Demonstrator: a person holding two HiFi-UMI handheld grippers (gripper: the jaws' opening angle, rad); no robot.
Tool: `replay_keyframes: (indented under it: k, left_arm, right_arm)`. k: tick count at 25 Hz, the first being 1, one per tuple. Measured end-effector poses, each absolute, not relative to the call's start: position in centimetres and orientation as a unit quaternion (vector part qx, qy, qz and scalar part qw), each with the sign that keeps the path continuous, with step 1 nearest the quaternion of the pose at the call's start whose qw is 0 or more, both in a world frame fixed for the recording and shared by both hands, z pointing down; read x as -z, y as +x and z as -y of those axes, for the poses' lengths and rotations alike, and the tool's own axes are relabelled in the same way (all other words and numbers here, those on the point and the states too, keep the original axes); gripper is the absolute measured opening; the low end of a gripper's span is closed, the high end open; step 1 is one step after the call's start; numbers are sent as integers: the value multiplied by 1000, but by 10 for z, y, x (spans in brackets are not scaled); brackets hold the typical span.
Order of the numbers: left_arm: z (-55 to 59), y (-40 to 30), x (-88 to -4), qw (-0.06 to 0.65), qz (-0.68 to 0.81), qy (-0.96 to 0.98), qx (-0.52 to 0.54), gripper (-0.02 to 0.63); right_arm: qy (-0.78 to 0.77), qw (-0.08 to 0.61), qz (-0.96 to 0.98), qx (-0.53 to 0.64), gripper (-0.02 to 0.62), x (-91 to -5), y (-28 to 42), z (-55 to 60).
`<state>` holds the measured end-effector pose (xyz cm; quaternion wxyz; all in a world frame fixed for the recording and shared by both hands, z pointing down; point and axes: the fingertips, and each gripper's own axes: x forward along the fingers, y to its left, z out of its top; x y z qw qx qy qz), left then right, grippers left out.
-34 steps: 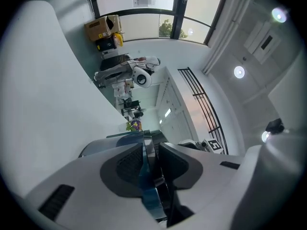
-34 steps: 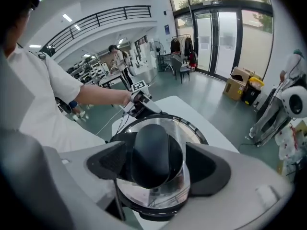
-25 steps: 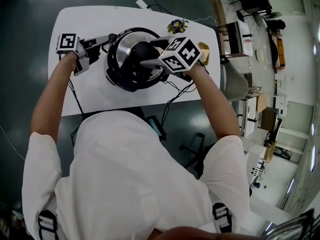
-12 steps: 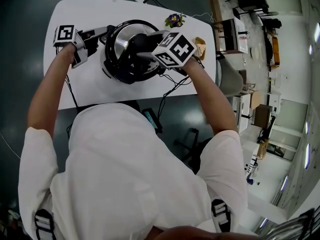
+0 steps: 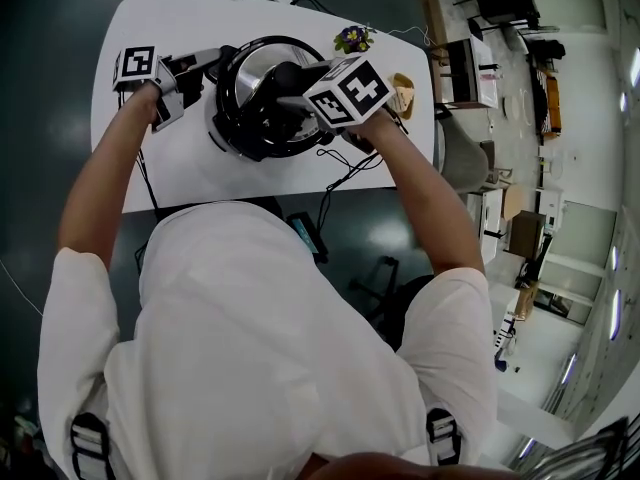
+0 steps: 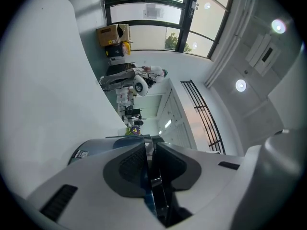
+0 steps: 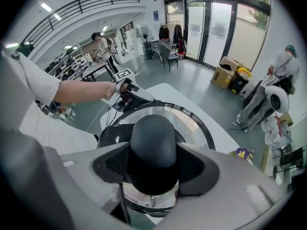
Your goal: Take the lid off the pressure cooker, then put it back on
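- The round black pressure cooker [image 5: 262,118] stands on the white desk [image 5: 180,168], about midway along its far edge.
- Its shiny steel lid [image 5: 248,73] sits on the pot, with a domed black knob [image 7: 153,143] at the centre.
- My right gripper [image 7: 154,164] points steeply down onto that knob. Its jaws have just been closing, and both pads now press the knob's sides.
- My left gripper [image 6: 151,150] lies level at the cooker's left side. Its fingers are almost together, pinching the pot's thin dark side handle [image 6: 149,176].
- A small pot of purple and yellow flowers [image 5: 352,38] stands near the desk's far right corner, apart from the cooker.
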<state>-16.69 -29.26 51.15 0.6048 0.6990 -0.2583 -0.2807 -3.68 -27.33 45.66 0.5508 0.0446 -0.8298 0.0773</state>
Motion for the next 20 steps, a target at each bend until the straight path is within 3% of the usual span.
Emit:
replay_keyframes:
  k: [20]
  left_arm:
    - [294, -170, -514, 596, 279, 697, 284, 77]
  right_arm:
    - [218, 506, 815, -179, 279, -453, -37, 284]
